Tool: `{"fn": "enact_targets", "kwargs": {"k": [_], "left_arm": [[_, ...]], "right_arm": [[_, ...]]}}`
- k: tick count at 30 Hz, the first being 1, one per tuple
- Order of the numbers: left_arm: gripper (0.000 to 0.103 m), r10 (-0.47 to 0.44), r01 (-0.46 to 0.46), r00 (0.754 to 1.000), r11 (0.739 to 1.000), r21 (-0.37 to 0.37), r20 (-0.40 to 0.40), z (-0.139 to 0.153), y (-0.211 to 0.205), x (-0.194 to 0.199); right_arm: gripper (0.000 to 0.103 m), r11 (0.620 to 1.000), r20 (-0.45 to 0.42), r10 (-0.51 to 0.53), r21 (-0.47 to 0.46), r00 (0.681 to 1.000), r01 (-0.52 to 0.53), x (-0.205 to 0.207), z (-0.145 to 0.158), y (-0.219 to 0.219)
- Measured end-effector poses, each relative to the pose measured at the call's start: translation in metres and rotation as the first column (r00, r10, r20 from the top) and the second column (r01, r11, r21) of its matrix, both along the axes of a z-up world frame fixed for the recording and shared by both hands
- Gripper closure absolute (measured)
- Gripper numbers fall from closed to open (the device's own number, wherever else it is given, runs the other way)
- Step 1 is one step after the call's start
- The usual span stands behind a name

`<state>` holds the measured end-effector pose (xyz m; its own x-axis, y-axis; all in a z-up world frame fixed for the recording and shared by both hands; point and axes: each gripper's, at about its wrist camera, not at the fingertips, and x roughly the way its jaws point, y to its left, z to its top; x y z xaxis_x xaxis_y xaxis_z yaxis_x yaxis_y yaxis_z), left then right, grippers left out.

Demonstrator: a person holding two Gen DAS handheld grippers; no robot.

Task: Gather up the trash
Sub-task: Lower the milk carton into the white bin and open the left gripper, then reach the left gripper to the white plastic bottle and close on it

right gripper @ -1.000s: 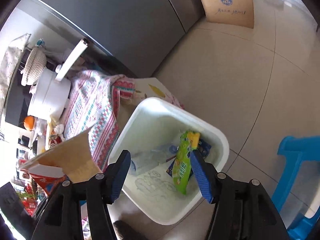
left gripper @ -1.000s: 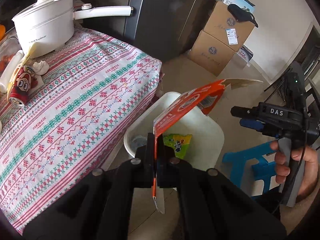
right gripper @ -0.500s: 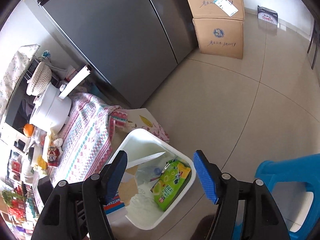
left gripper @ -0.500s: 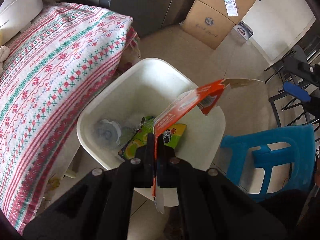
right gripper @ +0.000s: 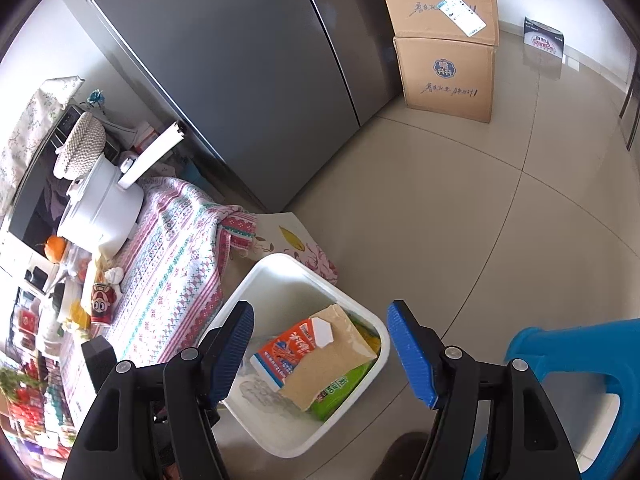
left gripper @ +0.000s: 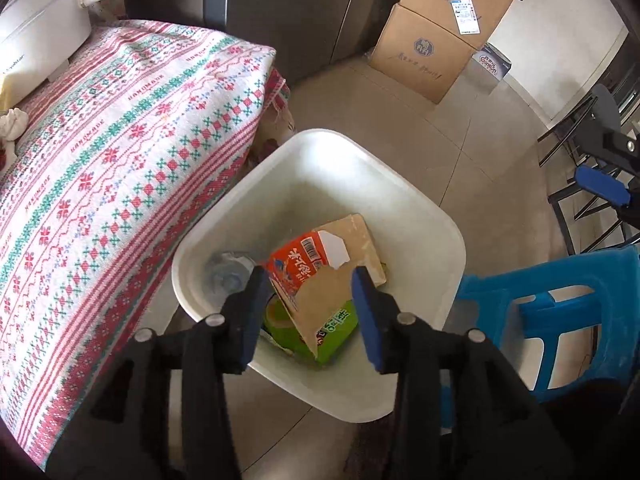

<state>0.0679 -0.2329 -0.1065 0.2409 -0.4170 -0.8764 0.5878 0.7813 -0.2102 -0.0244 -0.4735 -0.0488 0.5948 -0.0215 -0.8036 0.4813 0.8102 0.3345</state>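
Note:
A white plastic bin [left gripper: 416, 216] stands on the floor beside the cloth-covered table. Inside it lie a flattened orange and brown carton [left gripper: 320, 276], a green snack packet [left gripper: 336, 332] and a clear plastic bottle [left gripper: 228, 272]. My left gripper [left gripper: 306, 316] is open and empty just above the bin's near side. My right gripper [right gripper: 320, 356] is open and empty higher up, looking down at the same bin [right gripper: 280, 268], carton [right gripper: 316, 356] and green packet [right gripper: 340, 392]. A red can [right gripper: 100, 300] and crumpled white tissue [right gripper: 114, 276] sit on the table.
The table with a patterned cloth [left gripper: 120, 140] is left of the bin, with a white pot [right gripper: 100, 204] on it. A blue plastic stool [left gripper: 560, 312] stands right of the bin. A grey fridge [right gripper: 240, 60] and stacked cardboard boxes [right gripper: 448, 68] stand behind.
My left gripper opened and let go of the orange carton, which now lies in the bin. My right gripper moved back and up from the bin.

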Motion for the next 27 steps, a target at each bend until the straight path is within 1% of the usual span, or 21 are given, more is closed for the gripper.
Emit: {"fn": "enact_targets", "kwargs": {"k": [1, 3, 8, 12, 15, 18, 21, 24, 27], "left_arm": [[0.052, 0.005, -0.005, 1.000, 1.000, -0.003, 0.010, 0.004, 0.004, 0.001], [0.040, 0.025, -0.025, 0.999, 1.000, -0.013, 0.029, 0.012, 0.015, 0.004], [0.025, 0.106, -0.105, 0.993, 0.994, -0.015, 0.059, 0.031, 0.048, 0.019], [0.018, 0.192, -0.194, 0.975, 0.981, 0.003, 0.111, 0.049, 0.086, 0.036], [0.015, 0.272, -0.280, 0.950, 0.959, 0.040, 0.151, 0.058, 0.123, 0.053], [0.014, 0.357, -0.377, 0.916, 0.922, 0.088, 0.185, 0.063, 0.164, 0.074], [0.013, 0.436, -0.466, 0.878, 0.873, 0.143, 0.200, 0.066, 0.209, 0.097], [0.010, 0.518, -0.558, 0.826, 0.807, 0.193, 0.224, 0.065, 0.254, 0.121], [0.009, 0.610, -0.645, 0.764, 0.734, 0.214, 0.211, 0.058, 0.298, 0.144]], "right_arm": [[0.032, 1.000, 0.000, 0.003, 0.005, 1.000, -0.003, 0.001, -0.001, 0.001], [0.032, 1.000, -0.002, 0.009, 0.010, 1.000, -0.009, 0.002, -0.001, 0.003], [0.031, 0.999, -0.004, 0.039, 0.007, 0.999, -0.039, 0.010, 0.000, 0.014], [0.028, 0.997, -0.001, 0.073, -0.010, 0.997, -0.073, 0.020, 0.003, 0.029], [0.027, 0.994, 0.001, 0.107, -0.011, 0.994, -0.107, 0.031, 0.005, 0.045], [0.026, 0.989, 0.001, 0.148, -0.017, 0.989, -0.148, 0.043, 0.007, 0.064], [0.025, 0.982, -0.005, 0.187, -0.023, 0.982, -0.187, 0.058, 0.005, 0.085], [0.025, 0.974, -0.015, 0.224, -0.020, 0.975, -0.224, 0.072, 0.003, 0.107], [0.025, 0.963, -0.021, 0.267, -0.025, 0.963, -0.268, 0.086, 0.001, 0.131]]}}
